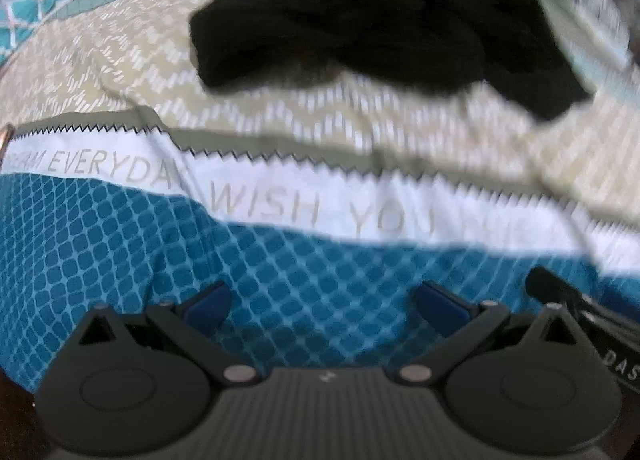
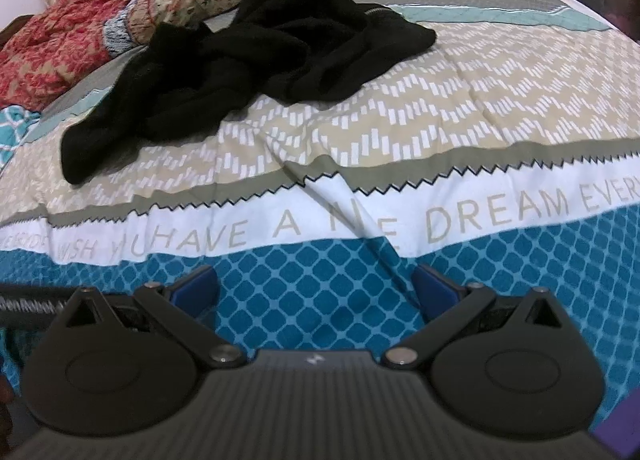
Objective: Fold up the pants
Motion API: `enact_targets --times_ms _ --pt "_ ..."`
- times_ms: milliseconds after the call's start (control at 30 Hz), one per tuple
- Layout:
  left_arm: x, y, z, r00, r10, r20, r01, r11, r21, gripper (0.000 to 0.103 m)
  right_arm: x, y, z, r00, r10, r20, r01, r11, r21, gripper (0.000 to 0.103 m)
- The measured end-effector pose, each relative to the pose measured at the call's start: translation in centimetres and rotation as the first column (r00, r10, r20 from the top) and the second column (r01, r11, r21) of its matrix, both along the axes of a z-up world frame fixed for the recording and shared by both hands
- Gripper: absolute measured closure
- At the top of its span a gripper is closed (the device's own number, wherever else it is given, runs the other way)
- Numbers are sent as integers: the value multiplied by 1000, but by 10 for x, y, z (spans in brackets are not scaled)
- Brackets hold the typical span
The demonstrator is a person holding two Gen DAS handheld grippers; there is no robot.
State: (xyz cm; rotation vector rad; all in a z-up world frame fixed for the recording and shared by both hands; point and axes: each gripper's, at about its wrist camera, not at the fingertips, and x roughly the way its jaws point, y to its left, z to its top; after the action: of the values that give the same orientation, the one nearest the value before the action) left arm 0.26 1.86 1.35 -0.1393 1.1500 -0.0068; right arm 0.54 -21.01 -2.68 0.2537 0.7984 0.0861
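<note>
Black pants (image 2: 240, 60) (crumpled) lie on the bedspread (image 2: 460, 100); left gripper (image 1: 324, 306) and right gripper (image 2: 316, 288) are held released, well apart from them.

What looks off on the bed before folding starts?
The black pants lie in a crumpled, twisted heap on the bedspread, not spread flat. Both the left gripper and right gripper are open, holding nothing.

the pants (image 2: 248, 60) look like thick, matt black cloth, soft and slightly fuzzy. under them the quilt (image 2: 460, 108) is smooth printed cotton with stitched ridges. my right gripper (image 2: 316, 292) has a matt black plastic body, ribbed on top, with dull metal pins; its fingers (image 2: 196, 288) carry blue, smooth-looking pads. my left gripper (image 1: 324, 304) looks the same.
</note>
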Motion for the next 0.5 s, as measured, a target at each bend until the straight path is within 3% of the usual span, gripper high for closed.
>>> enact_targets --times_ms 67,133,200,267,367,467,500 --pt "5 14 20 995 6 103 -6 1000 -4 15 1 -10 11 998 -22 62 20 999 28 2" --pt "18 29 37 981 24 194 -27 1000 13 21 9 -18 22 993 -30 113 28 999 16 11" --pt "35 43 50 973 50 225 -48 999 -15 30 25 -31 28 990 -46 133 42 999 35 24" --pt "56 54 64 960 66 271 -50 997 -66 31 43 -47 30 990 -75 118 64 993 99 34" --pt "85 54 65 948 60 312 -64 998 1 30 70 -65 30 988 -115 106 98 983 158 35" --pt "107 56 54 956 77 282 -74 997 -20 29 90 -77 26 987 -137 86 117 971 208 35" --pt "106 53 52 954 65 293 -65 998 -11 25 98 -80 26 986 -148 75 129 968 216 35"
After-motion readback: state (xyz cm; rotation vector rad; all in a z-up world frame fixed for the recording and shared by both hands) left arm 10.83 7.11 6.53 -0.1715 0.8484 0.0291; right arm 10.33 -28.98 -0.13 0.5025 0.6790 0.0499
